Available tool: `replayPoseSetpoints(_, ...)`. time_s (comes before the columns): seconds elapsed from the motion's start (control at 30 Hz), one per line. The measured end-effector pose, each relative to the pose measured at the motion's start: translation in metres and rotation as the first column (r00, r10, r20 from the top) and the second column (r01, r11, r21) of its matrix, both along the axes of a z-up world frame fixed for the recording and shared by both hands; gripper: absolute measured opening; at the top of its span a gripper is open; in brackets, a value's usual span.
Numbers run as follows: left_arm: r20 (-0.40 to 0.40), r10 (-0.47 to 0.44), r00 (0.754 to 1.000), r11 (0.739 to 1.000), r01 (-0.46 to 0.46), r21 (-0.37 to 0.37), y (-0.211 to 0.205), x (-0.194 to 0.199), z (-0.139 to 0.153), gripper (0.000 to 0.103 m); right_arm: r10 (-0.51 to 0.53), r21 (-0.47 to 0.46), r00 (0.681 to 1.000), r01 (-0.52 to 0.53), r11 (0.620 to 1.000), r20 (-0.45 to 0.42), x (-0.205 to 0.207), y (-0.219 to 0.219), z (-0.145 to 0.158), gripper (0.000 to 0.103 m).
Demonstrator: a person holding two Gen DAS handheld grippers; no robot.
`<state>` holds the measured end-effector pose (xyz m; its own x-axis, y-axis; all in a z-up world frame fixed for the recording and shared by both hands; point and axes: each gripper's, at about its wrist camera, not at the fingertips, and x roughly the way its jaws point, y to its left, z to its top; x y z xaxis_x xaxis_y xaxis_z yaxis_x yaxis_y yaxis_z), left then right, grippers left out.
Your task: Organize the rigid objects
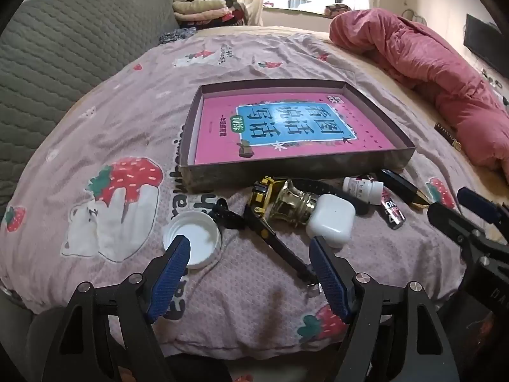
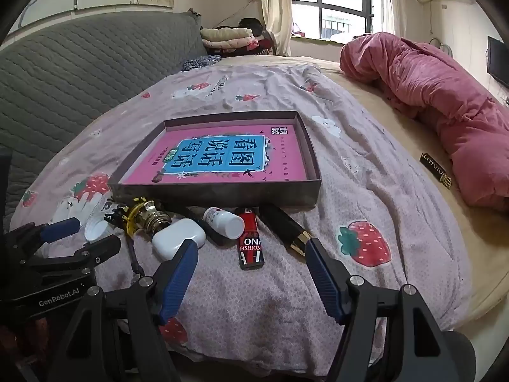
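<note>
A shallow dark box (image 1: 286, 172) (image 2: 216, 195) holding a pink book (image 1: 286, 127) (image 2: 219, 159) lies on the bed. In front of it lie a white lid (image 1: 194, 238), a black-and-gold watch (image 1: 264, 197), a brass fitting (image 1: 292, 202) (image 2: 152, 218), a white earbud case (image 1: 331, 219) (image 2: 178, 237), a white pill bottle (image 1: 362, 187) (image 2: 224, 221), a red-black lighter (image 2: 250, 242) (image 1: 391, 207) and a black-gold pen (image 2: 286, 226) (image 1: 404, 187). My left gripper (image 1: 249, 248) is open and empty, just short of the watch strap. My right gripper (image 2: 251, 251) is open and empty around the lighter's near end.
The strawberry-print blanket (image 1: 127, 121) covers the bed. A rolled red duvet (image 1: 429, 63) (image 2: 445, 102) lies at the right, with a small black-gold case (image 2: 435, 168) beside it. A grey quilted headboard (image 1: 63, 47) stands at the left. Folded clothes (image 2: 229, 39) are stacked at the back.
</note>
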<state>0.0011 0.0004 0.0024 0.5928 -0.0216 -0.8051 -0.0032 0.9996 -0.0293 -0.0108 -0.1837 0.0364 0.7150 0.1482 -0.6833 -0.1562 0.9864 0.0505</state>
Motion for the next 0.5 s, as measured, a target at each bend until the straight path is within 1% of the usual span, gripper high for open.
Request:
replayPoseSetpoints(0.03, -0.007, 0.005, 1.000, 1.000, -0.005, -0.021, 0.002, 0.001, 0.001, 0.078, 0.000, 0.002, 1.000, 0.000, 1.000, 0.011, -0.001, -0.001, 0.001, 0.069)
replayPoseSetpoints(0.07, -0.011, 0.005, 1.000, 0.999, -0.005, -0.044, 0.013, 0.005, 0.002, 0.078, -0.001, 0.003, 1.000, 0.001, 1.000, 0.020, -0.002, -0.003, 0.002, 0.069)
replayPoseSetpoints(0.1, -0.005, 0.009, 1.000, 0.999, -0.010, -0.052, 0.017, 0.006, 0.002, 0.078, 0.003, -0.023, 1.000, -0.003, 1.000, -0.003, 0.000, 0.002, -0.002, 0.069)
replayPoseSetpoints(0.13, 0.002, 0.015, 1.000, 0.998, -0.015, -0.058, 0.022, 0.005, 0.000, 0.078, 0.003, -0.023, 1.000, -0.003, 1.000, -0.001, 0.000, 0.002, -0.002, 0.069)
replayPoseSetpoints(0.2, 0.017, 0.022, 1.000, 0.999, -0.021, -0.036, 0.017, 0.001, -0.003, 0.078, 0.001, -0.023, 1.000, -0.001, 1.000, 0.004, -0.001, 0.001, -0.003, 0.069)
replayPoseSetpoints(0.23, 0.012, 0.027, 1.000, 0.999, -0.026, -0.045, 0.020, 0.002, -0.003, 0.078, 0.000, -0.025, 1.000, 0.000, 1.000, 0.007, -0.001, 0.001, -0.003, 0.069)
replayPoseSetpoints(0.27, 0.011, 0.027, 1.000, 0.999, -0.026, -0.030, 0.014, 0.003, -0.005, 0.078, 0.000, -0.026, 1.000, -0.001, 1.000, -0.007, 0.004, 0.001, 0.000, 0.069)
replayPoseSetpoints(0.33, 0.014, 0.030, 0.999, 0.999, -0.029, -0.026, 0.013, 0.001, -0.005, 0.078, 0.000, -0.028, 1.000, 0.000, 1.000, -0.008, 0.005, 0.004, 0.003, 0.069)
replayPoseSetpoints(0.37, 0.013, 0.031, 0.999, 0.999, -0.030, -0.026, 0.013, 0.001, -0.005, 0.078, 0.003, -0.022, 1.000, -0.003, 1.000, -0.002, 0.004, 0.000, -0.002, 0.069)
replayPoseSetpoints(0.5, 0.018, 0.030, 0.999, 0.999, -0.029, -0.020, 0.014, 0.001, -0.004, 0.078, 0.010, -0.031, 1.000, -0.010, 0.999, 0.008, 0.004, 0.001, 0.001, 0.069)
